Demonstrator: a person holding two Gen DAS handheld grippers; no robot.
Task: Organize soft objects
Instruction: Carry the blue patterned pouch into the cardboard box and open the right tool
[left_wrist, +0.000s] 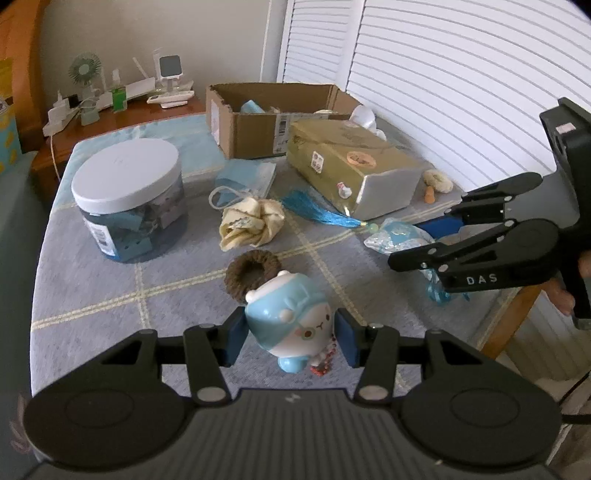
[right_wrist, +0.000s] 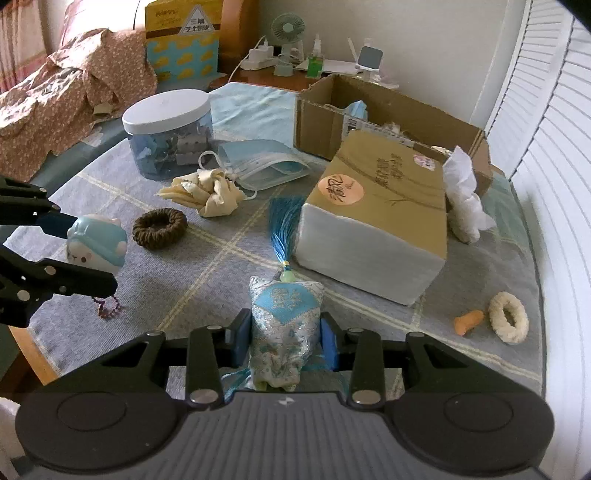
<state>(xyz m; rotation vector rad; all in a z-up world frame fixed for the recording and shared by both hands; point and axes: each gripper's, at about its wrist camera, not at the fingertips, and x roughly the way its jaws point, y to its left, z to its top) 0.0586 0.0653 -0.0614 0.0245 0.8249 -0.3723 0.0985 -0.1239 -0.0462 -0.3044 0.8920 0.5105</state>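
My left gripper (left_wrist: 291, 338) is shut on a blue and white squishy figure (left_wrist: 291, 325) with a red bead chain, just above the checked cloth; it also shows in the right wrist view (right_wrist: 98, 242). My right gripper (right_wrist: 284, 341) is shut on a blue and silver embroidered sachet (right_wrist: 284, 325) whose blue tassel (right_wrist: 282, 229) trails toward the gold box. A brown scrunchie (left_wrist: 253, 273), a cream cloth scrunchie (left_wrist: 253, 223), a blue face mask (right_wrist: 262, 166) and a cream fuzzy ring (right_wrist: 509, 322) lie on the cloth. An open cardboard box (left_wrist: 258, 118) stands at the back.
A gold tissue box (right_wrist: 376, 218) lies in the middle right. A clear jar with a white lid (left_wrist: 127, 199) stands at the left. An orange earplug (right_wrist: 468, 322) lies by the fuzzy ring. White shutters run along the right; a wooden nightstand with gadgets (left_wrist: 122, 99) is behind.
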